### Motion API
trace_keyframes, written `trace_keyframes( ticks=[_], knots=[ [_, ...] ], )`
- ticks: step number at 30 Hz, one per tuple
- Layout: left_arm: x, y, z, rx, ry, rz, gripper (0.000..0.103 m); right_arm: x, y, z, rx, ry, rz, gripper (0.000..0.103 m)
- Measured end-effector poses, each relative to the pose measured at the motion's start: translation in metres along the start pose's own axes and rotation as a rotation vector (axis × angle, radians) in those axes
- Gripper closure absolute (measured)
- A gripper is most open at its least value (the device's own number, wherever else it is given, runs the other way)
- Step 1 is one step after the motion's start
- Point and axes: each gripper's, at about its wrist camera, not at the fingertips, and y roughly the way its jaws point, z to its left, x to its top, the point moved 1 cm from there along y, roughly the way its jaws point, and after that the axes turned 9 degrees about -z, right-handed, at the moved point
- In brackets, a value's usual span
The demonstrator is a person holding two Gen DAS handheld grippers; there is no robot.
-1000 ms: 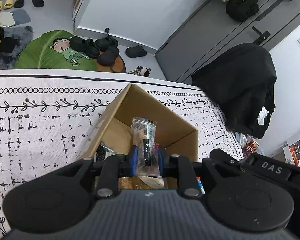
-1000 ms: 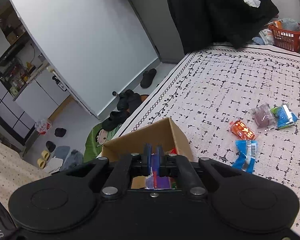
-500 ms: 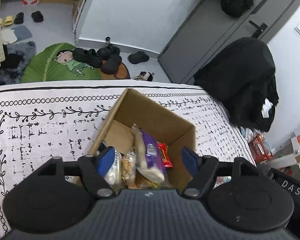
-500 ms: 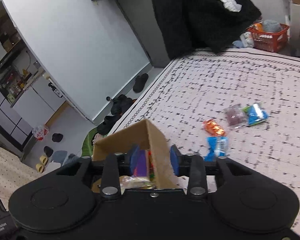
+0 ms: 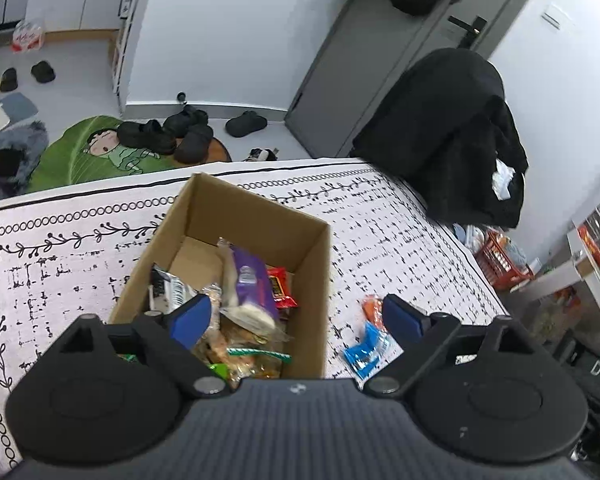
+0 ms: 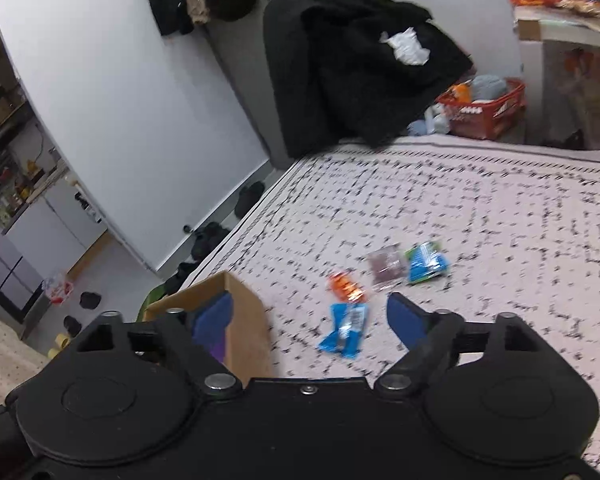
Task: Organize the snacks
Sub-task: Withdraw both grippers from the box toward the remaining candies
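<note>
Both hand-held grippers, left (image 5: 296, 318) and right (image 6: 310, 320), gape wide and hold nothing. Box (image 5: 236, 208) holds many snacks. Blue snack (image 6: 345, 334) lies at 12 o'clock, ready to grab.

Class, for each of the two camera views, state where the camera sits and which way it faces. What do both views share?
Left wrist: on the left gripper, looking down into the cardboard box; jaws open.
Right wrist: on the right gripper, facing across the patterned cloth toward loose snacks; jaws open.
Shared: the box, the blue snack packet and the orange snack packet.
</note>
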Motion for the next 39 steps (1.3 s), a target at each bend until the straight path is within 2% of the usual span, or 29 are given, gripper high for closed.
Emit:
trace_keyframes(
  ticks=[3, 12, 18, 22, 26, 30, 35, 39],
  knots=[
    [-0.005, -0.004, -0.012, -0.003, 0.049, -0.01, 0.007, -0.001, -0.004, -0.014, -0.027, 0.004, -0.026, 0.008],
    [-0.026, -0.006, -0.039, -0.029, 0.107, -0.006, 0.0, -0.01, -0.008, -0.059, -0.093, 0.037, -0.056, 0.001],
    [-0.041, 0.003, -0.051, -0.08, 0.118, 0.046, 0.0, -0.024, 0.001, -0.088, -0.149, 0.091, -0.042, 0.001],
    [-0.055, 0.009, -0.059, -0.084, 0.134, 0.065, 0.0, -0.033, 0.009, -0.109, -0.144, 0.164, -0.026, 0.001],
    [-0.069, 0.02, -0.065, -0.097, 0.15, 0.104, 0.0, -0.035, 0.018, -0.121, -0.211, 0.145, -0.017, 0.001],
    [-0.076, 0.024, -0.078, -0.066, 0.209, 0.079, 0.0, -0.037, 0.029, -0.132, -0.211, 0.164, -0.005, 0.002],
    [-0.081, 0.026, -0.096, -0.054, 0.258, 0.031, 0.0, -0.035, 0.043, -0.139, -0.202, 0.169, 0.003, 0.008],
    [-0.086, 0.04, -0.106, -0.048, 0.265, 0.047, 0.0, -0.035, 0.052, -0.145, -0.185, 0.181, 0.013, 0.011]
  ],
)
